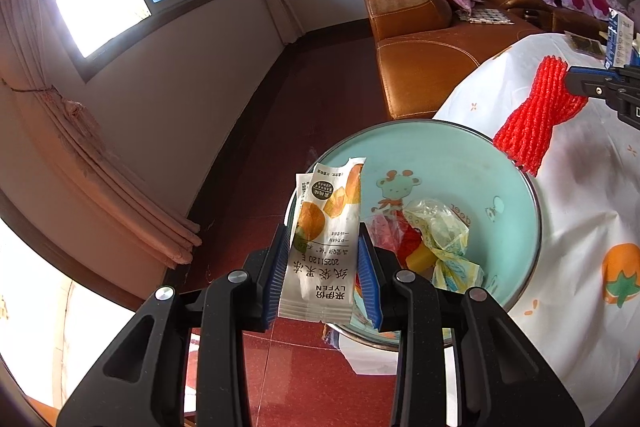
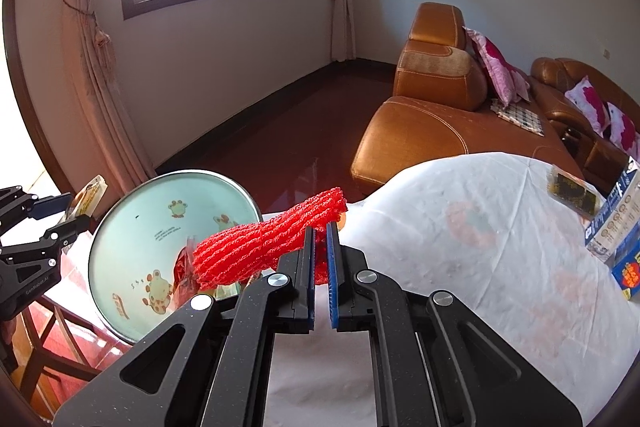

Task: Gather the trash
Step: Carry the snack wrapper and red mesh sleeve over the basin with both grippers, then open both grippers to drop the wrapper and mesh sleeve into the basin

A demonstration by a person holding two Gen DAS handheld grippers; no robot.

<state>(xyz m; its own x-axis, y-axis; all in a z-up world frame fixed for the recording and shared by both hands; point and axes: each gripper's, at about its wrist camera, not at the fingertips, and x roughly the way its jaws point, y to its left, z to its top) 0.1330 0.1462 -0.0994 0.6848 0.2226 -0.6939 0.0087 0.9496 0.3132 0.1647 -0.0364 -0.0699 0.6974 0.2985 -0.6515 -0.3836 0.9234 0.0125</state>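
Worktop (image 2: 460,227) surface is covered by a white cloth printed with orange fruit motifs, set in a room with dark red floor tiles, one window with pink curtains, and a brown leather sofa (image 2: 432,123) carrying pink-and-white cushions.

One pale green bowl (image 1: 460,163) with cartoon animal prints sits at the worktop edge and holds crumpled wrappers (image 1: 436,243); their exact number cannot be made out, as they overlap and the left gripper hides part of them.

The left gripper (image 1: 324,263) is clenched on one white snack packet (image 1: 324,239), held upright just in front of the bowl's near rim. The right gripper (image 2: 320,267) is clamped on one red foam net sleeve (image 2: 268,243), which extends toward the bowl, above the cloth.

At the right edge of the right wrist view, printed boxes (image 2: 616,223) are cut off by the frame; one dark packet (image 2: 572,191) lies beside them.
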